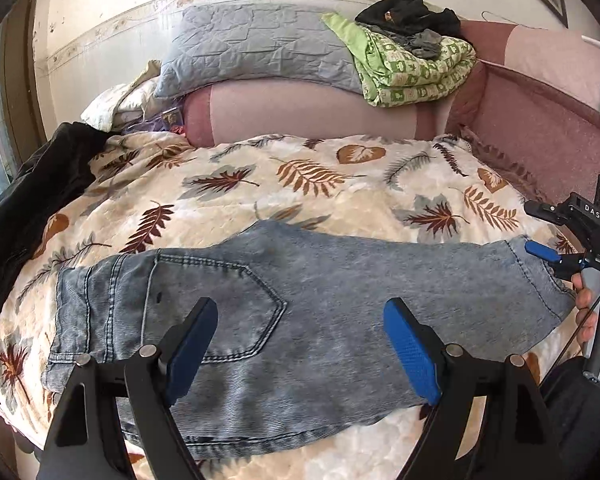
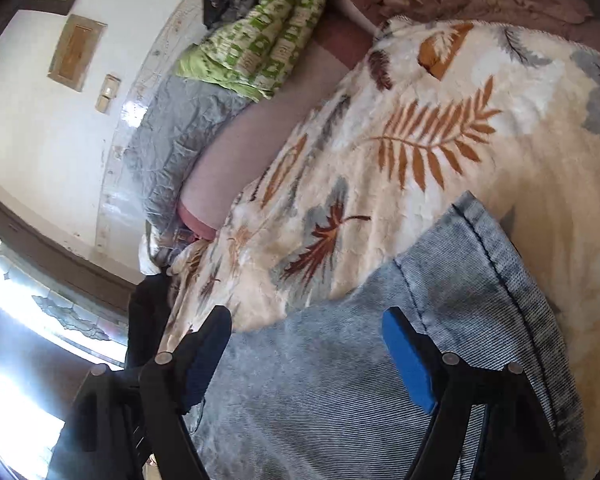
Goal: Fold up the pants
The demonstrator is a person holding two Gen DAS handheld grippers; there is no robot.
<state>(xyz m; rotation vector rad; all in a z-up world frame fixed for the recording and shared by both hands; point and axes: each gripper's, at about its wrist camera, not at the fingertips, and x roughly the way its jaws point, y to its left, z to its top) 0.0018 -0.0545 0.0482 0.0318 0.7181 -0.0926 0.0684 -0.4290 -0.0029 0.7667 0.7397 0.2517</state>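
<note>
Light blue denim pants (image 1: 300,304) are laid flat across the near part of a bed covered w/ a cream leaf-print blanket (image 1: 260,176), running roughly parallel to the bed's near edge; the waistband end w/ a stitched back pocket (image 1: 220,304) is seen toward the bed's left side, the leg hem toward its right side. In the right wrist view the hem (image 2: 492,280) is shown w/ dark stitching, lying on the blanket just ahead of the fingers. The left gripper (image 1: 300,344) is held over the mid-section of the pants, its blue-padded fingers spread wide apart w/ nothing pinched; contact w/ the fabric can't be told. The right gripper (image 2: 308,344) is positioned over the leg near the hem, jaws likewise spread, nothing clamped betw. them; it is also seen in the left wrist view (image 1: 556,260) at the hem end, held by a hand (image 1: 592,312). At the bed's far edge a grey quilted pillow (image 1: 256,48) is propped on a pink bolster (image 1: 312,112), w/ a green patterned quilt (image 1: 412,68) beside it and dark clothing (image 1: 408,12) piled on top. A black garment (image 1: 32,200) is draped at the bed's left edge.
</note>
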